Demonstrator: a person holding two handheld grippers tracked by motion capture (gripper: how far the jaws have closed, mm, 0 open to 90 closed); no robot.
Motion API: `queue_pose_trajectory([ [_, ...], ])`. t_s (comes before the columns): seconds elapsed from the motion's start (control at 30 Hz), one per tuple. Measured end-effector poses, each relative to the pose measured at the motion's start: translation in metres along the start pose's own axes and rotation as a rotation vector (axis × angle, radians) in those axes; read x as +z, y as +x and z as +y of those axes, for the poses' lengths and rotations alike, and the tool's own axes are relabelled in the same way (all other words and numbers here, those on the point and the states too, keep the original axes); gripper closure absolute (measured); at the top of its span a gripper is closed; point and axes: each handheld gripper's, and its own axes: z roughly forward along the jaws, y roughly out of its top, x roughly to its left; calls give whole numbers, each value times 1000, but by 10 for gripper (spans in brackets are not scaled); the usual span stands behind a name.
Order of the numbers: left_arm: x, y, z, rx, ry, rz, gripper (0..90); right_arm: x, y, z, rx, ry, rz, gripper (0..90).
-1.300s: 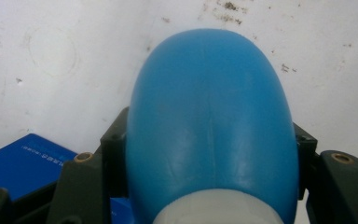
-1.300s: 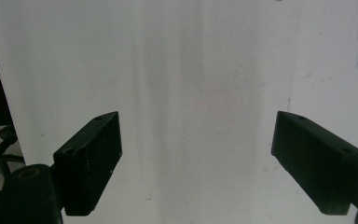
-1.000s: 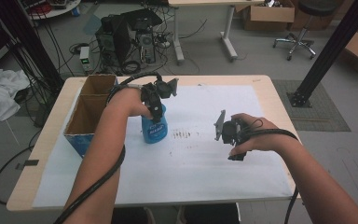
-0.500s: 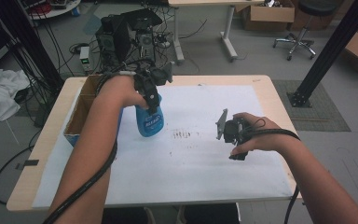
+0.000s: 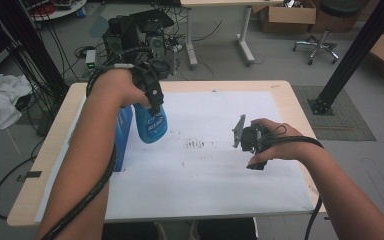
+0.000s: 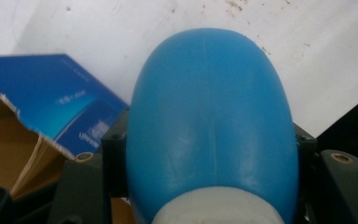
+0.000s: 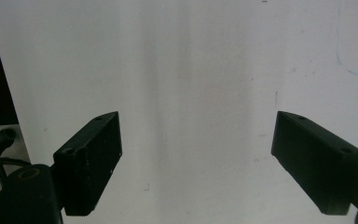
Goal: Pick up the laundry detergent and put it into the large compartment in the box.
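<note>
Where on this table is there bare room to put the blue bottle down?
Free: white sheet between the blue bottle and right gripper, though speckled with specks; also the near strip. Crowded: the left edge, with the box.

In the high view the person's left forearm (image 5: 87,150) is covering most of the blue box (image 5: 122,137), so its opening is hidden. The print on the blue bottle (image 5: 151,125) is coming out too blurry to read, and its top is buried under the left gripper (image 5: 152,95), so I can't see the fingers gripping there. In the left gripper view the bottle (image 6: 209,121) is getting cut off at the bottom edge and is blocking the fingers (image 6: 114,154). The dark specks (image 5: 195,145) on the white sheet (image 5: 215,175) covering the table (image 5: 55,150) are too tiny to identify.
</note>
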Motion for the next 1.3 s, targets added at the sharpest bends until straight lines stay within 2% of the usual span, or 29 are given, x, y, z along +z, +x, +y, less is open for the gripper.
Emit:
queue_pose_trajectory([
  [0.17, -21, 4, -9, -54, -26, -13, 388, 1, 0, 1, -3, -1, 3, 162],
  [0.4, -42, 9, -22, -107, -27, -29, 387, 0, 0, 2, -5, -1, 4, 162],
  [0.57, -59, 15, -33, -186, -33, -21, 387, 0, -1, 2, -6, 0, 3, 162],
  [0.73, -74, 23, -44, -247, -26, -7, 388, -1, -1, 2, -6, -4, 0, 162],
  [0.77, -74, 23, -44, -247, -26, -7, 387, -1, -1, 2, -7, -1, -1, 162],
  [0.97, -83, 33, -56, -333, -12, 7, 388, -3, -2, 3, -10, -5, -5, 162],
  [1.1, -85, 44, -65, -397, 5, 2, 388, -3, -2, 4, -11, -7, -6, 162],
  [1.13, -85, 50, -70, -432, 11, 5, 387, -3, -2, 5, -14, -9, -6, 162],
  [1.17, -85, 50, -70, -432, 11, 5, 387, -3, -2, 5, -14, -9, -6, 162],
  [1.3, -85, 61, -81, -502, 22, 17, 387, -2, -3, 5, -14, -7, -6, 162],
])
